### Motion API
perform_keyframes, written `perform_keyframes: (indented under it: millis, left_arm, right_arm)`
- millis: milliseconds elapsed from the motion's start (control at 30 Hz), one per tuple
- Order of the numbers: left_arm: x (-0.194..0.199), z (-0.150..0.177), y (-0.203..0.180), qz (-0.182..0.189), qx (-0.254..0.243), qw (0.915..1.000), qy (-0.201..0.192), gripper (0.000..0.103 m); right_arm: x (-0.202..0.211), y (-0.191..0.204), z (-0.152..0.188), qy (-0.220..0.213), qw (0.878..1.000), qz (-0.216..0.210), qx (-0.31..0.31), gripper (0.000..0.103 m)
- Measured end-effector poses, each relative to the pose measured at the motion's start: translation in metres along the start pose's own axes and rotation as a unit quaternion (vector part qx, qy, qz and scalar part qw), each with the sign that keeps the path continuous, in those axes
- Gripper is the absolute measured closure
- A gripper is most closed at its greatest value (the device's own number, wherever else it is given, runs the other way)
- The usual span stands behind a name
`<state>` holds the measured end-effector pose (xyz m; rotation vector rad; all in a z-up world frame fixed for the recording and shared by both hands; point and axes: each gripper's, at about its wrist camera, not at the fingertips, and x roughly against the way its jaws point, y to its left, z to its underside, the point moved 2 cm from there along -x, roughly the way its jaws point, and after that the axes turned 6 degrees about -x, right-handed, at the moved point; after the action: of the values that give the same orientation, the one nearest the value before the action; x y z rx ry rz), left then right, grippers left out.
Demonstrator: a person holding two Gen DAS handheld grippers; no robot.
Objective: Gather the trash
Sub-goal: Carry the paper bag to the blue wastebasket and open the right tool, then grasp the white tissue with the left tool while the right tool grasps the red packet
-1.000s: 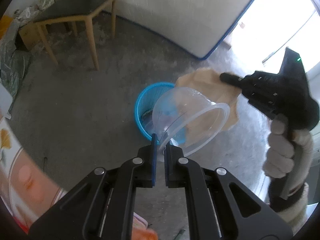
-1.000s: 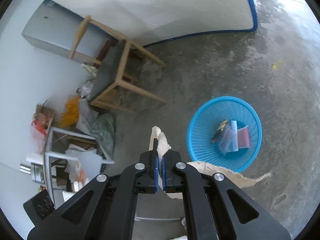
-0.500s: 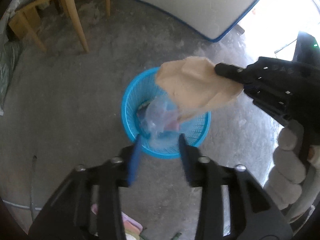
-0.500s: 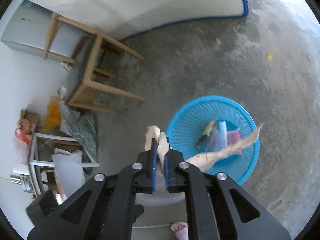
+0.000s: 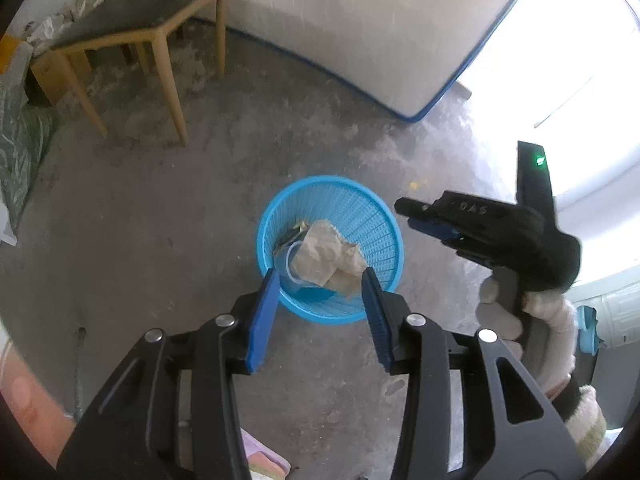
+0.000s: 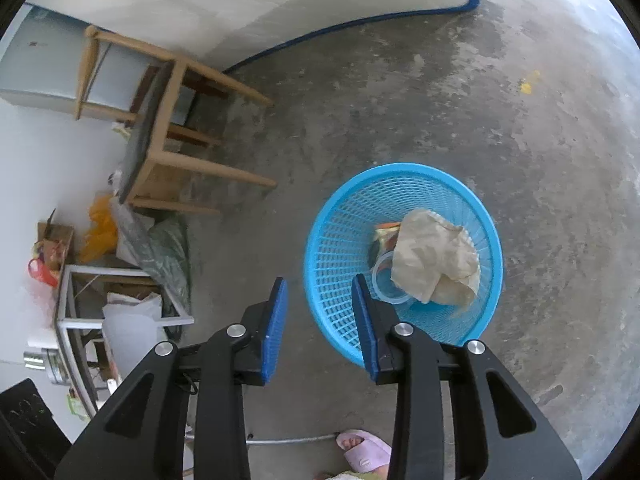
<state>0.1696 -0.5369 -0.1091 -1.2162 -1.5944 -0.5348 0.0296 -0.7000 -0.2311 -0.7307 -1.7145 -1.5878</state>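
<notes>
in the blue basket (image 6: 332,248) on the concrete floor (image 6: 500,92) lie the brown paper (image 6: 432,260) and the clear plastic tub (image 6: 390,282), paper draped over the tub's far-right side, both on top of a colourful wrapper (image 6: 384,234) and fully inside the rim. left gripper (image 5: 320,286) hovers above the near edge of the basket, jaws open and empty; they have just been opening, nothing between them. right gripper (image 6: 318,300) is to the right of the basket in the left wrist view, jaws also parted and empty, just been opening too, held by a gloved hand (image 5: 520,320).

risks from here, my read: the paper sits high and loose on the tub, so a draught or a jaw dipping in could lift a corner over the rim. the basket is light mesh and looks easy to tip or slide if either gripper catches its near edge on the way out. the person's slipper (image 6: 366,454) is near the basket, so a step forward could kick it. more clutter sits far left by the wooden chair (image 6: 160,136) and metal rack (image 6: 80,300); cannot tell which of it counts as trash, so the wrong item could get picked.
</notes>
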Motion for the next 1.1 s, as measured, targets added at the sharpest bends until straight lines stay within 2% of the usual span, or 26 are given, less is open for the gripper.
perform_keyframes:
  millis: [67, 133, 167, 200, 267, 433, 500, 600, 800, 1000, 1100]
  left_arm:
    - [0.024, 0.006, 0.001, 0.005, -0.003, 0.9999, -0.013, 0.058]
    - [0.05, 0.017, 0.001, -0.009, -0.009, 0.9996, -0.026, 0.056]
    - [0.063, 0.025, 0.0, -0.017, -0.013, 0.9991, -0.036, 0.051]
    - [0.085, 0.037, -0.002, -0.023, -0.02, 0.9981, -0.054, 0.045]
    - [0.115, 0.059, -0.005, -0.044, -0.028, 0.9957, -0.076, 0.039]
    - [0.183, 0.121, -0.009, -0.084, -0.034, 0.9865, -0.136, 0.032]
    - [0.2, 0.146, -0.007, -0.103, -0.023, 0.9827, -0.152, 0.032]
    - [0.218, 0.183, 0.003, -0.121, 0.01, 0.9787, -0.165, 0.032]
    - [0.252, 0.235, 0.028, -0.13, 0.081, 0.9697, -0.19, 0.032]
    - [0.31, 0.268, 0.07, -0.129, 0.112, 0.9631, -0.208, 0.032]
    - [0.328, 0.269, 0.106, -0.132, 0.126, 0.9647, -0.189, 0.031]
  right_arm:
    - [0.007, 0.006, 0.006, -0.001, 1.0, -0.01, 0.007, 0.07]
    - [0.023, 0.013, 0.017, -0.007, 0.999, -0.029, 0.018, 0.07]
    - [0.031, 0.016, 0.021, -0.013, 0.999, -0.041, 0.024, 0.069]
    - [0.042, 0.02, 0.028, -0.018, 0.998, -0.055, 0.033, 0.065]
    - [0.059, 0.024, 0.044, -0.022, 0.996, -0.076, 0.048, 0.061]
    - [0.095, 0.037, 0.091, 0.0, 0.991, -0.102, 0.088, 0.058]
    - [0.107, 0.043, 0.111, 0.011, 0.988, -0.112, 0.104, 0.054]
    - [0.123, 0.057, 0.144, 0.036, 0.982, -0.135, 0.13, 0.049]
    - [0.126, 0.087, 0.201, 0.1, 0.97, -0.147, 0.165, 0.048]
    - [0.103, 0.129, 0.264, 0.171, 0.952, -0.17, 0.188, 0.048]
    - [0.078, 0.156, 0.299, 0.217, 0.939, -0.18, 0.195, 0.047]
